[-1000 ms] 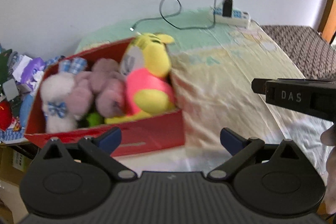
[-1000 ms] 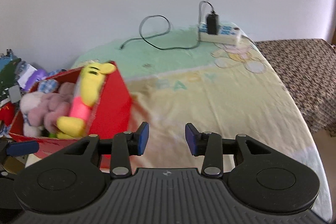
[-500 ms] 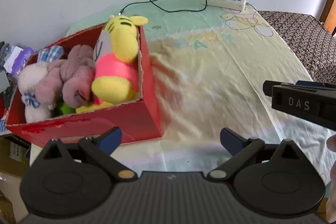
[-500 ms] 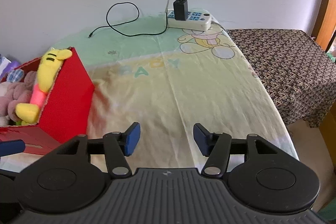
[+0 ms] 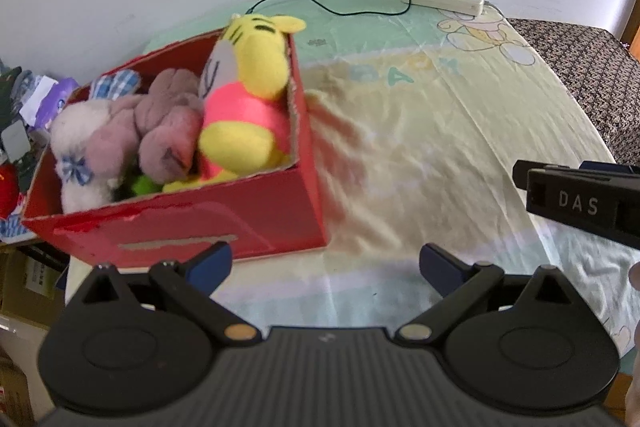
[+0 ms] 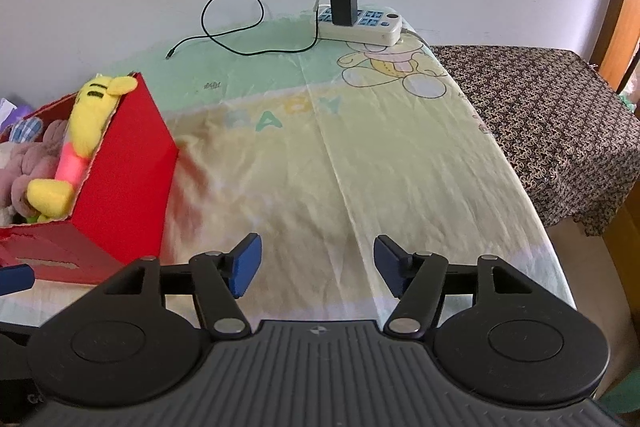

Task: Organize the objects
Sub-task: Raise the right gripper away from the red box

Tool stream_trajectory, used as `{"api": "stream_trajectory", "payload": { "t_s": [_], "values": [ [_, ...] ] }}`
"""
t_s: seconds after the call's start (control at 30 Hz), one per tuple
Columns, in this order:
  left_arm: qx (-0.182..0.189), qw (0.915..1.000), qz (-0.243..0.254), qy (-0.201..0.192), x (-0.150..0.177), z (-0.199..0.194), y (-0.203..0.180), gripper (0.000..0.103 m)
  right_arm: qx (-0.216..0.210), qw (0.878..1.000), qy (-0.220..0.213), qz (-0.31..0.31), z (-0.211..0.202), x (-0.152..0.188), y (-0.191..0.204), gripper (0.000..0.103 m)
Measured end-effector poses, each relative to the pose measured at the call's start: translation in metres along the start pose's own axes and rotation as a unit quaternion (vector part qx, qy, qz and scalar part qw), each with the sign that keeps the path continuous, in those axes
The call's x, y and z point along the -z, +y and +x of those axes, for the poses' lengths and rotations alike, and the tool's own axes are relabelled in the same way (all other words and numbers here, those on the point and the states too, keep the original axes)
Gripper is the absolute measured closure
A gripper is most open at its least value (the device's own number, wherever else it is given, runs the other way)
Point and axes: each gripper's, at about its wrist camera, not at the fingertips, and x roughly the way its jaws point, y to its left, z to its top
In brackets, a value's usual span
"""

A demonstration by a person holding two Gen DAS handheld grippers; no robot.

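Observation:
A red cardboard box (image 5: 208,223) (image 6: 120,187) stands at the left end of the table, filled with plush toys. A yellow bear in a pink shirt (image 5: 248,107) (image 6: 86,131) leans on the box's right wall, next to mauve plush toys (image 5: 152,131) and a white one (image 5: 80,147). My left gripper (image 5: 326,263) hovers open just in front of the box's right corner, nothing between its fingers. My right gripper (image 6: 316,259) is over bare cloth right of the box, its jaws opening and empty. Its dark body (image 5: 576,203) shows at the right in the left wrist view.
A pale yellow and green baby-print cloth (image 6: 360,155) covers the table. A white power strip (image 6: 360,25) with a black charger and looping black cable (image 6: 232,31) lies at the far edge by the wall. A brown patterned cloth (image 6: 540,107) covers the right side. Clutter (image 5: 28,107) sits beyond the box.
The right gripper's jaws have spread wider and its view has swung right, away from the box. The left gripper has shifted slightly, and the box now looks nearer and sharper.

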Motion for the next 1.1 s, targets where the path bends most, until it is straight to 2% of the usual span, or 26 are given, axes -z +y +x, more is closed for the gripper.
{"api": "stream_trajectory", "payload": {
  "t_s": [0.13, 0.27, 0.67, 1.1],
  "values": [
    [-0.002, 0.9999, 0.004, -0.012, 0.001, -0.006, 0.014, 0.003, 0.003, 1.000, -0.010, -0.007, -0.009, 0.001, 0.019, 0.031],
    [0.006, 0.9997, -0.006, -0.021, 0.002, -0.013, 0.037, 0.003, -0.006, 1.000, -0.010, -0.012, -0.015, 0.001, 0.041, 0.031],
    [-0.008, 0.9992, -0.029, -0.026, 0.010, -0.016, 0.109, 0.003, -0.014, 0.999, -0.009, -0.037, -0.020, 0.003, 0.110, 0.031],
    [-0.009, 0.9992, -0.015, -0.035, 0.004, -0.014, 0.155, 0.003, -0.011, 0.999, -0.025, -0.018, -0.030, 0.002, 0.144, 0.030]
  ]
}}
